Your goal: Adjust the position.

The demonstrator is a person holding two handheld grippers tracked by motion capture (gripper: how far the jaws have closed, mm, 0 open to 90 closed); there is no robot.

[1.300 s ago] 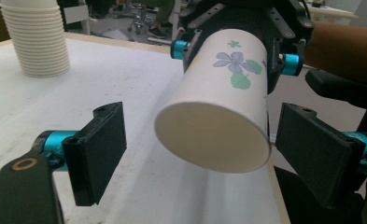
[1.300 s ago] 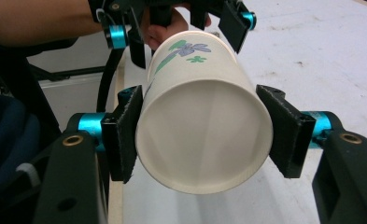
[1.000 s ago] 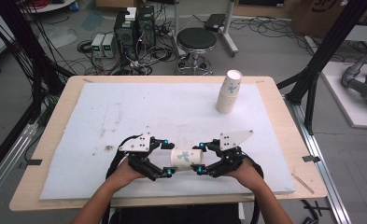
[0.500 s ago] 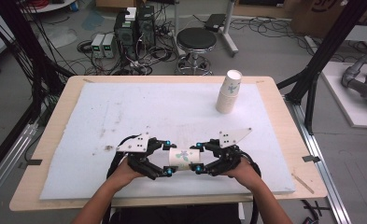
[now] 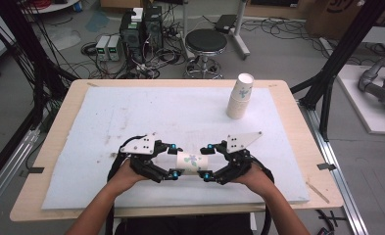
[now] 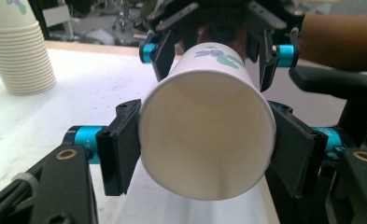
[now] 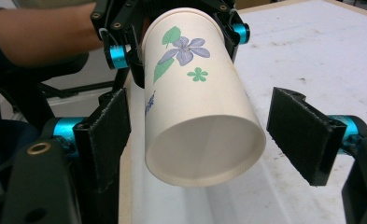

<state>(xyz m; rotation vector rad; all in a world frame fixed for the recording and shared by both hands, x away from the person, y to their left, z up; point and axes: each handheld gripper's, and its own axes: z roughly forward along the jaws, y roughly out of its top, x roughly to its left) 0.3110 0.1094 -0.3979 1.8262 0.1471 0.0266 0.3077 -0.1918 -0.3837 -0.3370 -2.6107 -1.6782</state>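
Near the table's front edge, over the white foam mat [image 5: 131, 117], the left gripper [image 5: 173, 161] has just closed its flat black pads on a smooth flower-printed paper cup [image 5: 191, 163] lying level. Right of it, the right gripper [image 5: 205, 161] has just spread its felt-faced jaws clear of the cup. Farther right stands a ribbed cup stack [image 5: 241, 96].

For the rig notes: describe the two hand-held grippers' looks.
Both the left hand-held gripper and the right hand-held gripper are black, with cyan knobs, flat black pads, a grey three-cornered top plate and a trailing black cable. Forearms bare.
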